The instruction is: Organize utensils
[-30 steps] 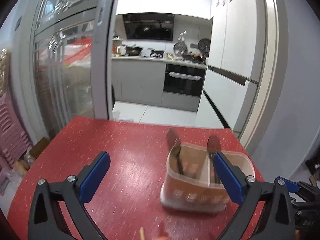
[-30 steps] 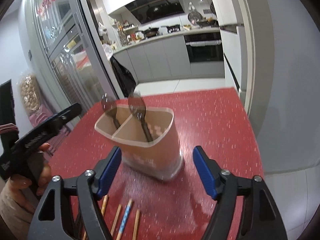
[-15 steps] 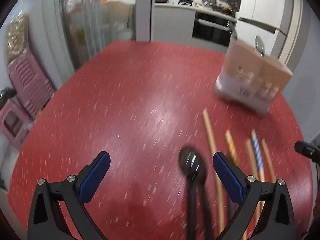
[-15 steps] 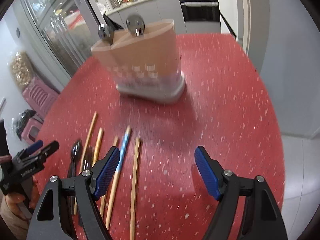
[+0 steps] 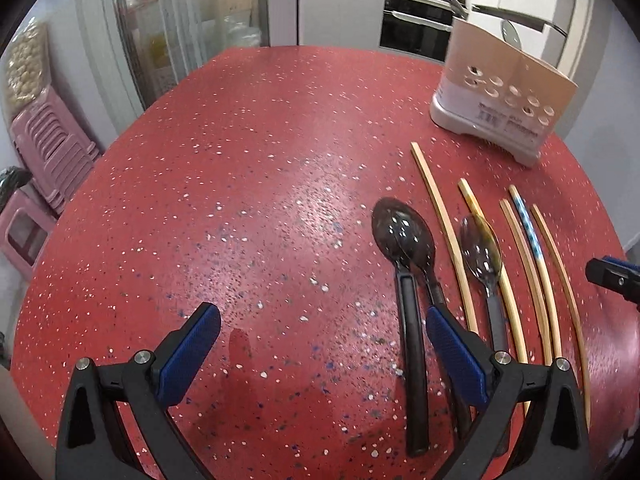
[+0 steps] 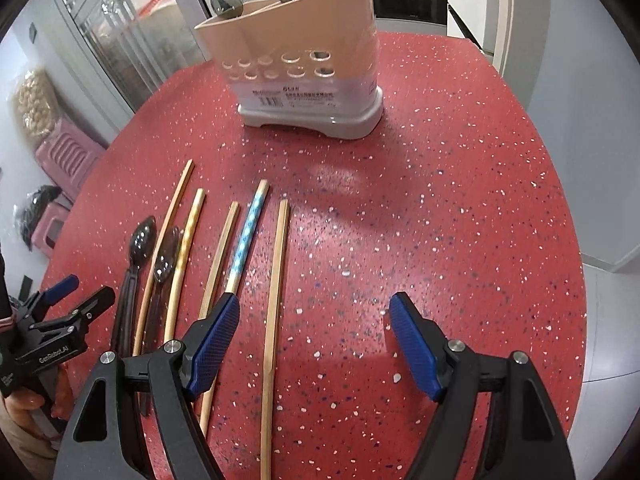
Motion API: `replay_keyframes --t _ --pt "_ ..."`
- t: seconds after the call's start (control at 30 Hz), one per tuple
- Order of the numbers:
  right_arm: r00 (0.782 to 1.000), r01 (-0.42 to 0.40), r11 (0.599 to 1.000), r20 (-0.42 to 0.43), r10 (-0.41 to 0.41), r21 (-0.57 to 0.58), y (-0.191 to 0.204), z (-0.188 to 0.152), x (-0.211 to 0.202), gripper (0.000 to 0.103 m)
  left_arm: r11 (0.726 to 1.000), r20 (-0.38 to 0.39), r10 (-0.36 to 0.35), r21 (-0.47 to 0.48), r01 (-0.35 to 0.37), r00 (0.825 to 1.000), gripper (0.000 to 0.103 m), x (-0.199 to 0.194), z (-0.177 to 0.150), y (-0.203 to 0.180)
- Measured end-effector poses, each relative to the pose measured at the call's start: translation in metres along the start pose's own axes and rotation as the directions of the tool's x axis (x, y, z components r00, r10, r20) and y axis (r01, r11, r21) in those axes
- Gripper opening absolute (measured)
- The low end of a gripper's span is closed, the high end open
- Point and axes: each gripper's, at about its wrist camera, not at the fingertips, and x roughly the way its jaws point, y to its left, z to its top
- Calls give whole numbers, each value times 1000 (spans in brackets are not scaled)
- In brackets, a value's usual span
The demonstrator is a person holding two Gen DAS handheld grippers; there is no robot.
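A beige utensil holder [image 5: 502, 92] [image 6: 298, 64] stands at the far side of the red table [image 5: 260, 184] with two dark spoons in it. Dark spoons [image 5: 404, 240] [image 6: 140, 244] and several chopsticks [image 5: 444, 224] [image 6: 276, 280], one patterned blue [image 6: 246, 240], lie side by side on the table. My left gripper [image 5: 320, 344] is open and empty, its right finger over the spoon handles. My right gripper [image 6: 314, 340] is open and empty, above the near ends of the chopsticks. The left gripper also shows at the left edge of the right wrist view [image 6: 60, 320].
The table's right edge [image 6: 576, 240] drops to a grey floor. Pink stools [image 5: 44, 152] stand to the left beside glass cabinet doors. A kitchen with an oven [image 5: 416, 28] lies beyond the table.
Both grippers have pulled back and tilted down from the holder towards the near table. The spoons and chopsticks now lie right in front of the fingers. Both grippers stay open.
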Motion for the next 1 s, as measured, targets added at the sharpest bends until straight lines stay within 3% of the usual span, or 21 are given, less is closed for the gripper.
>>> replay_keyframes --t 0.3,0.67,0.97,1.0 --pt "999 32 999 -35 -33 -28 8 -7 11 80 1000 -23 7 16 -6 1000 103 2 -9 -2" --pt "989 122 983 -64 -132 -140 28 6 33 80 999 -28 11 49 -9 1000 103 14 9 -5" --pt "981 123 975 -124 -147 -184 39 26 38 59 997 -70 -32 74 38 997 103 23 25 -13" --pt "981 118 975 -128 -143 -186 39 28 38 52 995 -74 -37 86 44 997 103 23 27 -16"
